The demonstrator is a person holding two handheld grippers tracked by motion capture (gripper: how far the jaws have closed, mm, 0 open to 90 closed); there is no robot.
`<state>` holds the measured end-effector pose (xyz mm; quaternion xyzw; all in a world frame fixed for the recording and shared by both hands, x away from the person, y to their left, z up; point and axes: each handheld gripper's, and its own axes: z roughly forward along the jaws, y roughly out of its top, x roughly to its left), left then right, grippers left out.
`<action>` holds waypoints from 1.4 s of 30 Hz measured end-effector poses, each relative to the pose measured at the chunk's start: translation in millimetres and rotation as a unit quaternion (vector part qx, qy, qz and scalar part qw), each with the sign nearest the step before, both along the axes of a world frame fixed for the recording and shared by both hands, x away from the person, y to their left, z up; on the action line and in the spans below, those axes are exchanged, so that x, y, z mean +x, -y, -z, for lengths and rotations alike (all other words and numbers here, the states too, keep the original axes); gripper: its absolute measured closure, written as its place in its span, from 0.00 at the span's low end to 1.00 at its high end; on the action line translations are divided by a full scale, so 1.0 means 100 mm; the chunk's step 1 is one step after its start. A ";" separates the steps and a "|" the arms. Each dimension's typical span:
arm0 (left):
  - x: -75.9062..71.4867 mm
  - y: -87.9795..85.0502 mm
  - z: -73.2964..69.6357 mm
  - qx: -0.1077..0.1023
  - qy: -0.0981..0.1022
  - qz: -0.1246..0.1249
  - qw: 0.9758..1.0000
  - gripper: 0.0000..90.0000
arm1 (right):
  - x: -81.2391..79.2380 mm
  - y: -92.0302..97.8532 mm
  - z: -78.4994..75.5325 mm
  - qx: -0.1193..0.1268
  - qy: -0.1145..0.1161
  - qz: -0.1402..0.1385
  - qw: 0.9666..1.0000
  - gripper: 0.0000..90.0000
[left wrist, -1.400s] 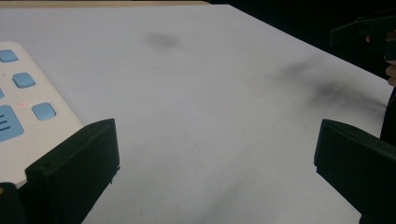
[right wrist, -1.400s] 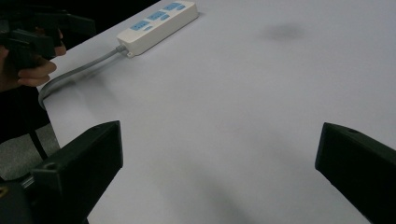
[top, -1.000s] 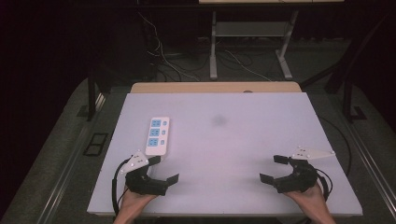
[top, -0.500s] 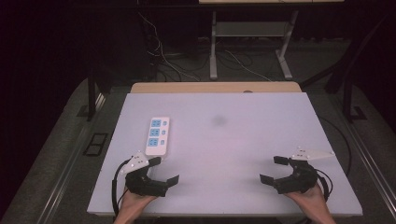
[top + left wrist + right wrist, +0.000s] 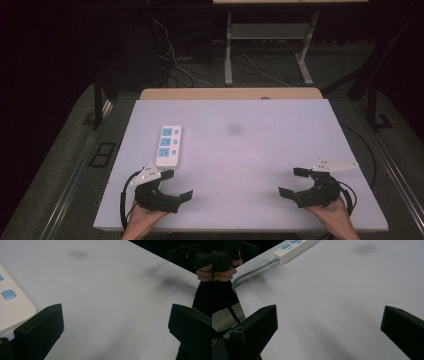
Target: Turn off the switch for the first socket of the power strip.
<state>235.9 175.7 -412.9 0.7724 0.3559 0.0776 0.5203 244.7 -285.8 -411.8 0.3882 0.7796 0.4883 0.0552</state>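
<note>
Power strip (image 5: 168,146), white with blue sockets, lies flat on the left half of the white table (image 5: 250,150), long axis running away from the person. Grey cord (image 5: 249,273) leaves its near end toward the table's front edge. Left gripper (image 5: 176,186) sits just in front of the strip, near the front-left edge, jaws spread wide, nothing between them. Faint dark smudge (image 5: 234,129) mid-table. Right gripper (image 5: 295,182) near the front-right corner, well apart from the strip, jaws likewise wide and empty.
</note>
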 end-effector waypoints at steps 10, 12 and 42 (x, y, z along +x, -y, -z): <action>0.02 -0.02 -0.07 0.004 0.000 0.003 1.000 0.00 | 0.00 0.00 0.00 -0.002 -0.001 0.000 1.000 0.01; 0.02 -0.03 -0.08 0.005 0.000 0.002 1.000 0.00 | 0.00 0.00 0.00 -0.002 -0.001 0.001 1.000 0.01; 0.24 -0.15 -0.26 0.026 -0.021 0.002 0.999 0.00 | 0.01 0.01 0.01 -0.006 -0.001 0.003 1.000 0.01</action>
